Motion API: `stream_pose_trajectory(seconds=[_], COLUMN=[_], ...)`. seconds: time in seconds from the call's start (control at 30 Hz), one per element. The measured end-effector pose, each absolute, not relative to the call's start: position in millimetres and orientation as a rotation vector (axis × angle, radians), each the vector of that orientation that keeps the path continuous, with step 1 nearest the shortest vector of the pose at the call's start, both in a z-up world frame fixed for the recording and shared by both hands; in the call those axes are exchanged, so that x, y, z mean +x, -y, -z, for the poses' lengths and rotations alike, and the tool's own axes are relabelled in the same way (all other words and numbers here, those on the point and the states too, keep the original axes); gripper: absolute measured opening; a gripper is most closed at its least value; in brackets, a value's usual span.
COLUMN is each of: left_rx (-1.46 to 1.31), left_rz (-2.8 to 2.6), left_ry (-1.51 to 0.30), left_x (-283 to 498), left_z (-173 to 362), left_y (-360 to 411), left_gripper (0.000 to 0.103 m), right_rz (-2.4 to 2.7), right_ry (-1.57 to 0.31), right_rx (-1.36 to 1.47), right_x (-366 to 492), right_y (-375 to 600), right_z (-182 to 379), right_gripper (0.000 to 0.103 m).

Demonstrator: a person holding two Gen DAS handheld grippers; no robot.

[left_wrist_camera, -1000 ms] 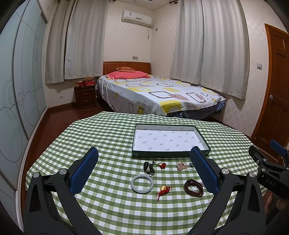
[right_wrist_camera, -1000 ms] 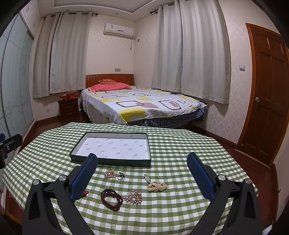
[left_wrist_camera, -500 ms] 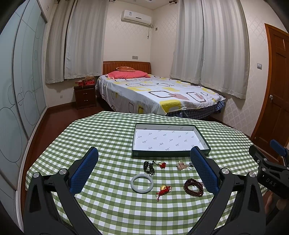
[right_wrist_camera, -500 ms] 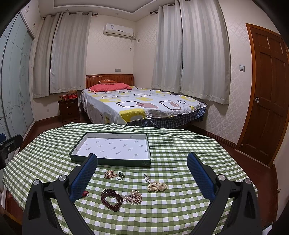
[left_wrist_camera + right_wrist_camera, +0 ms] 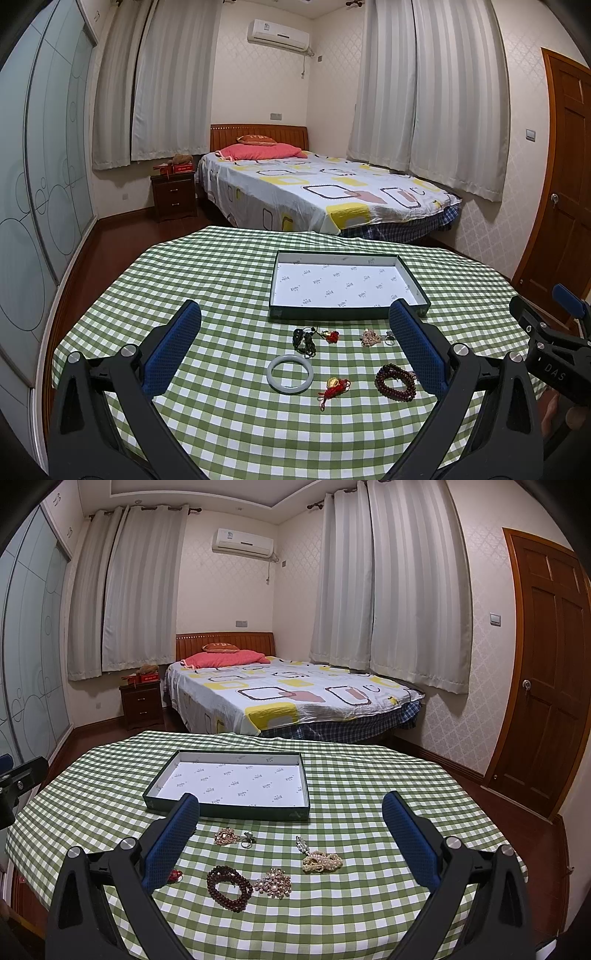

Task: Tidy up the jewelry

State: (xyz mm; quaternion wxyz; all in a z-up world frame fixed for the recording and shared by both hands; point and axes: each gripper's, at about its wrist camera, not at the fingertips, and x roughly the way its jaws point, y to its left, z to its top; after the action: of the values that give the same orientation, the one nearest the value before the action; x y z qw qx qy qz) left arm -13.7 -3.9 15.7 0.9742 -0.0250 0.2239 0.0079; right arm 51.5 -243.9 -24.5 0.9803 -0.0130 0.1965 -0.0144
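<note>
I hold my left gripper [image 5: 293, 341] and right gripper [image 5: 290, 823] spread above the counter [image 5: 221, 280], pinching nothing. The empty tray [image 5: 349, 314] probably sits behind the bangle [image 5: 290, 374] and beads [image 5: 229, 887] for short transfers.

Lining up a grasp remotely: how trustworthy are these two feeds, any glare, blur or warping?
Left wrist view: sharp, evenly lit, no glare on the pale bangle; fisheye bends the door and wardrobe at the edges. Right wrist view: likewise sharp, soft shadows under the dark bead bracelet, dark corner vignetting.

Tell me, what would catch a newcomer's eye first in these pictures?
Probably the green checked tablecloth filling the foreground, with an empty shallow box at its middle. In front of the box lie scattered jewelry pieces: a pale bangle, dark red beads and a pearl cluster. Both grippers frame it with wide-open blue jaws, holding nothing.
</note>
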Motion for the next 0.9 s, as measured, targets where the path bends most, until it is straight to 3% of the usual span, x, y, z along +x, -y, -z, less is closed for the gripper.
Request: stream_pose_trajectory(seconds=[0.9], left_rx=[-0.040], left_rz=[-0.003], left_ry=[-0.448], left_x=[-7], left_z=[-6], left_y=[4], left_gripper=[0.099], right_rz=[0.012], right_ry=[-0.395], right_rx=[-0.031], right_x=[56], right_y=[240], right_z=[31], right_gripper=[0.097])
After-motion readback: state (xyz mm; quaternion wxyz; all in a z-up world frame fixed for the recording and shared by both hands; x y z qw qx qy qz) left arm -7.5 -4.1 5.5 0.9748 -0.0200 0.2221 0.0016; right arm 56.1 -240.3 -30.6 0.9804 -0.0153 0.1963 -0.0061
